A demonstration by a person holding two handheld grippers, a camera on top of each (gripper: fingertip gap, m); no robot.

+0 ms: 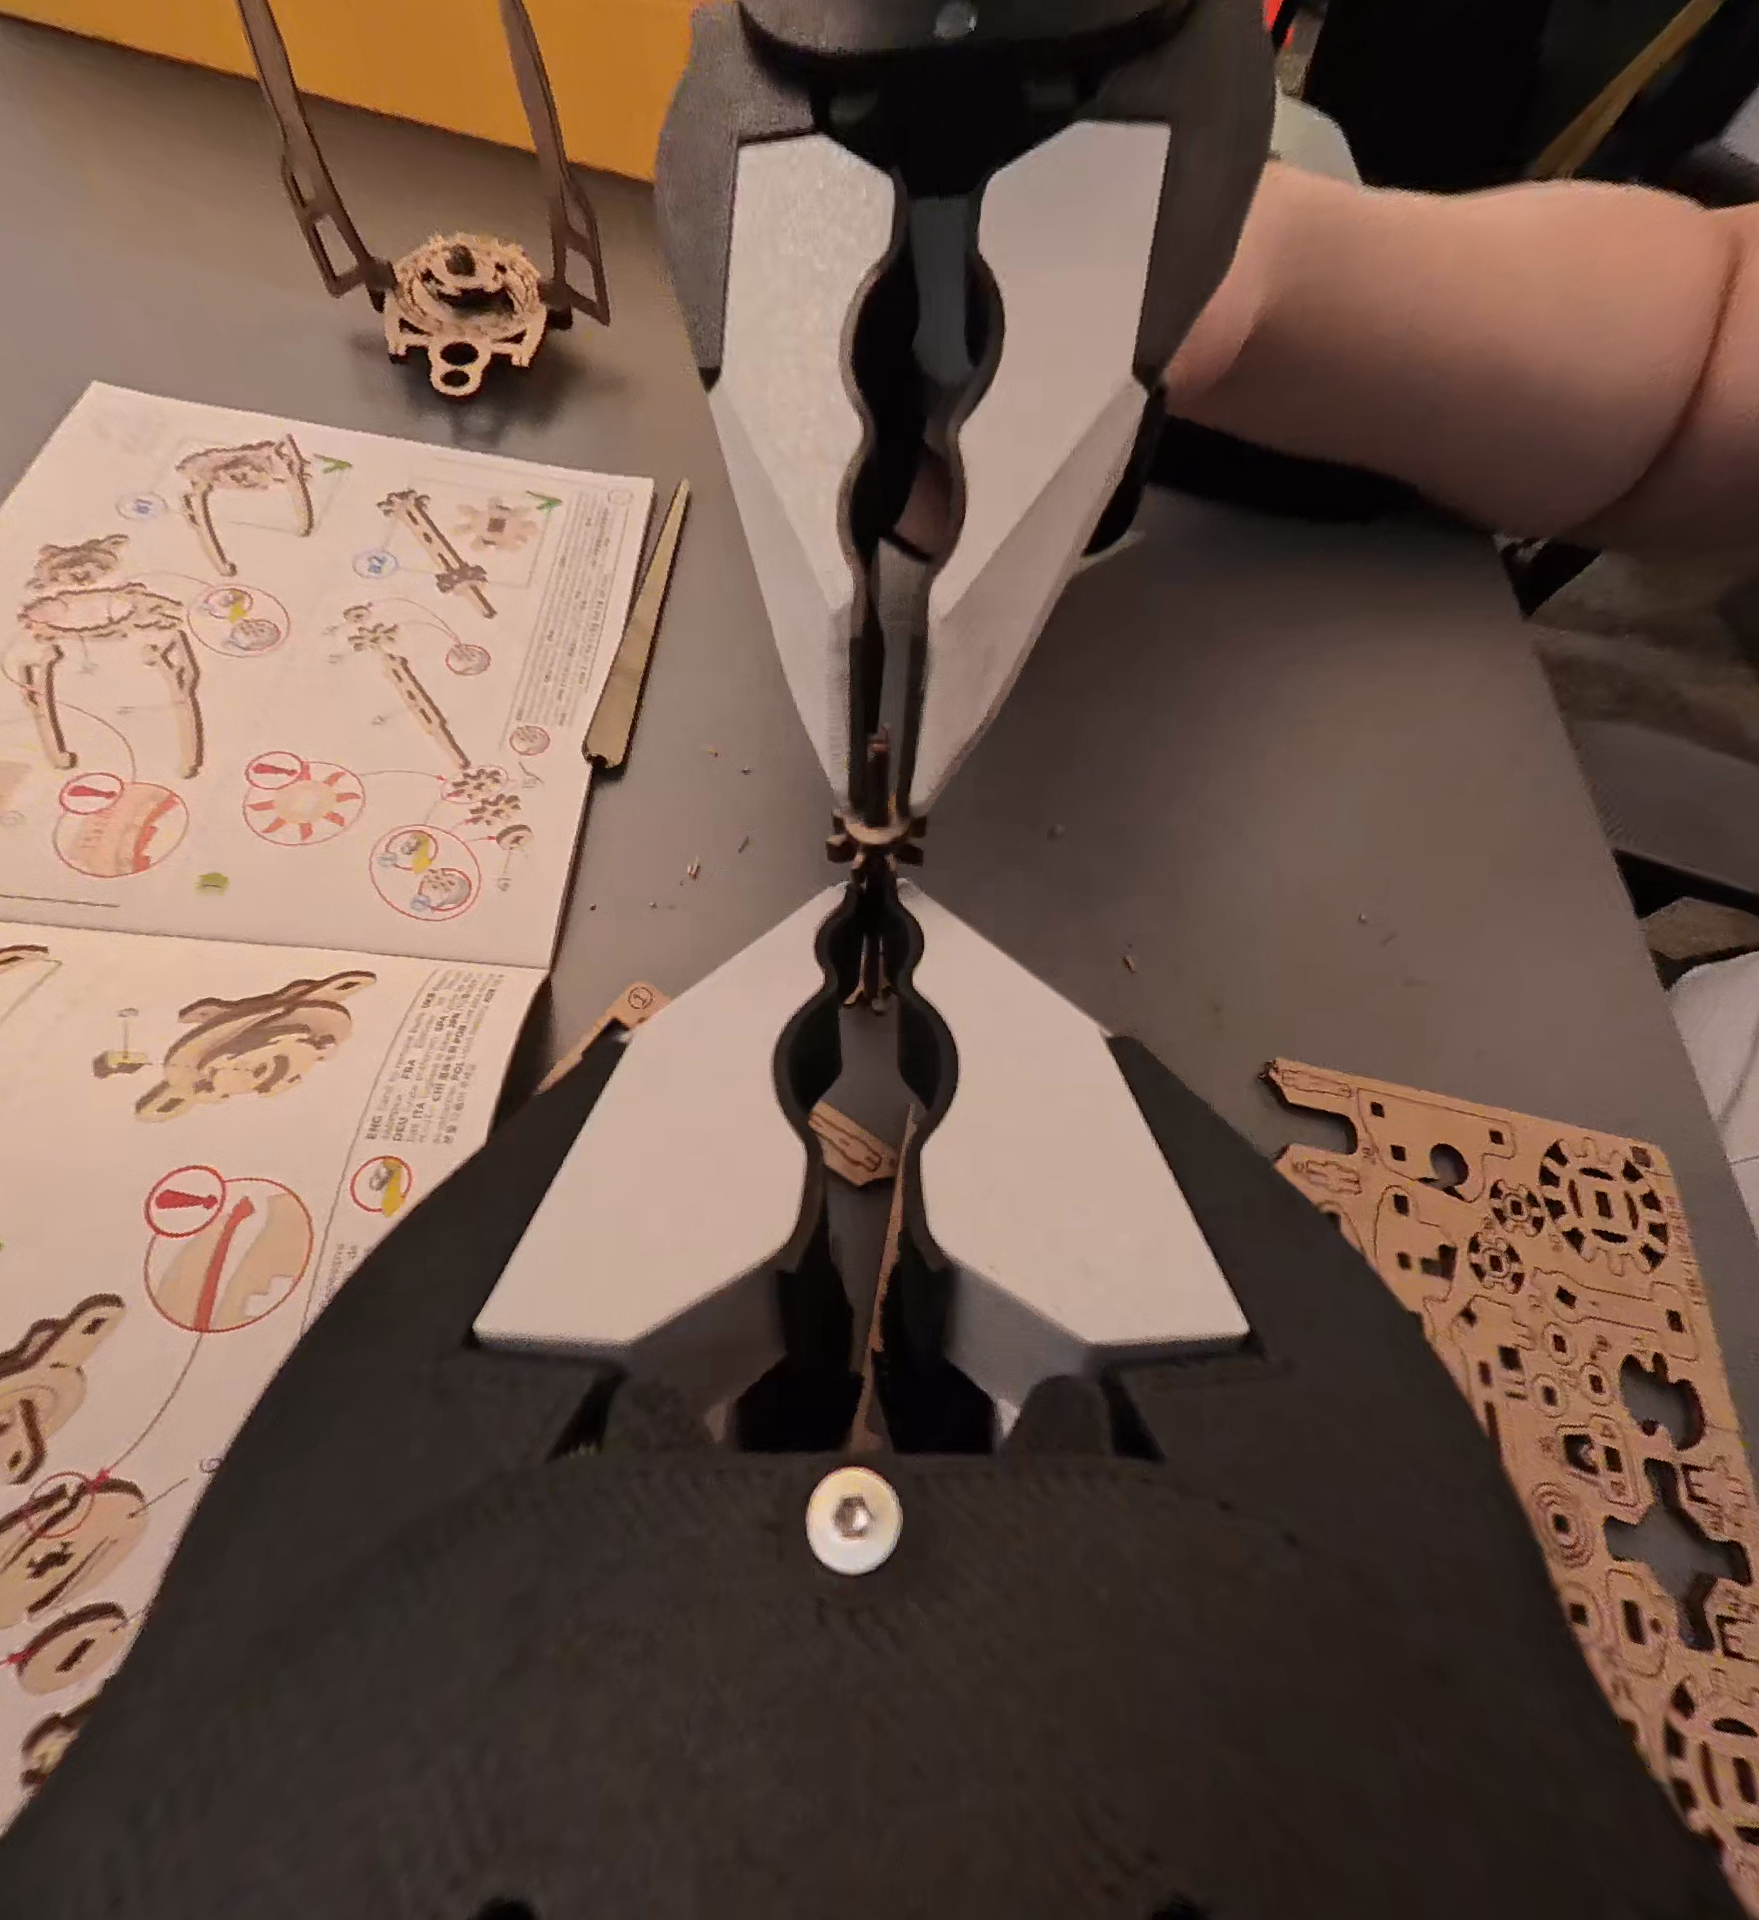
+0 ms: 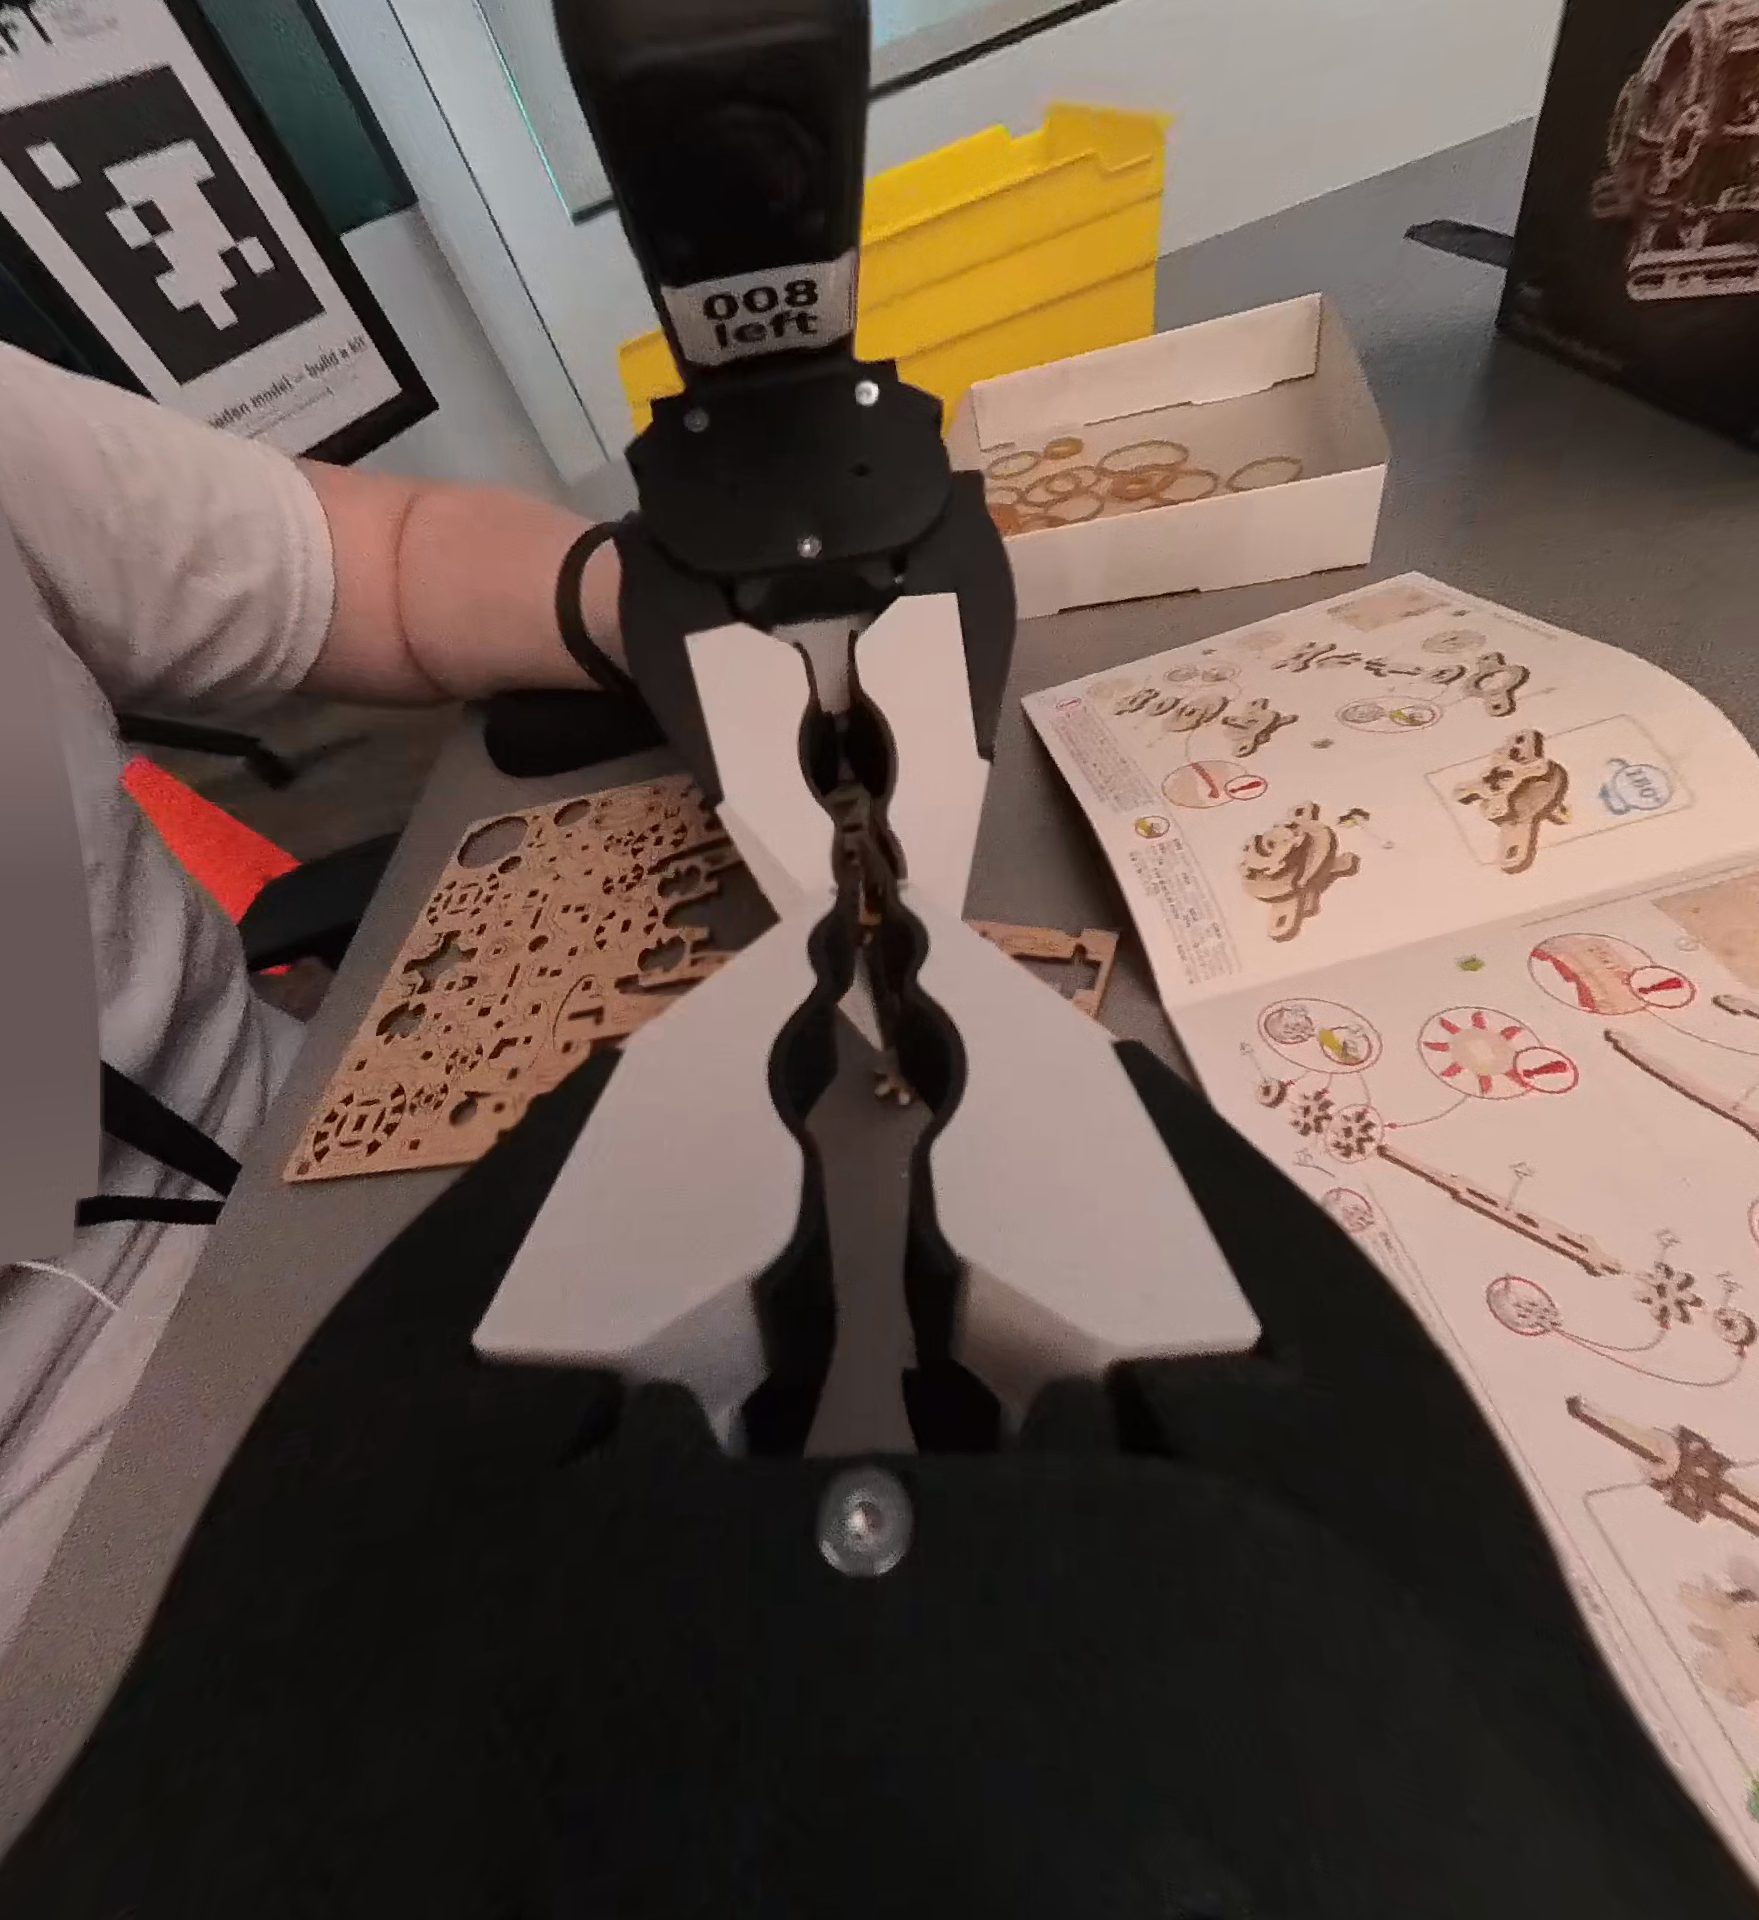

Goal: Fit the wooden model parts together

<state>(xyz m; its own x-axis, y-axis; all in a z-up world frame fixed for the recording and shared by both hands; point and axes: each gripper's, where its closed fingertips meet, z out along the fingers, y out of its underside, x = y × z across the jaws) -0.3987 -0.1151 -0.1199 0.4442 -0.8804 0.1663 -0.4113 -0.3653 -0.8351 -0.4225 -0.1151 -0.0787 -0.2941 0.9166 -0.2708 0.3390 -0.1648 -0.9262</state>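
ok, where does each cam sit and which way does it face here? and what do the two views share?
Left wrist view: on the left gripper, looking along its fingers at the right gripper, the slotted wooden rod pinched between them; a bare forearm shows.
Right wrist view: on the right gripper, facing back at the left gripper; the other forearm shows.
Shared: rod, both grippers, instruction booklet, punched wooden sheet.

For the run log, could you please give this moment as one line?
left gripper: shut on rod | right gripper: shut on rod | gear: between tips
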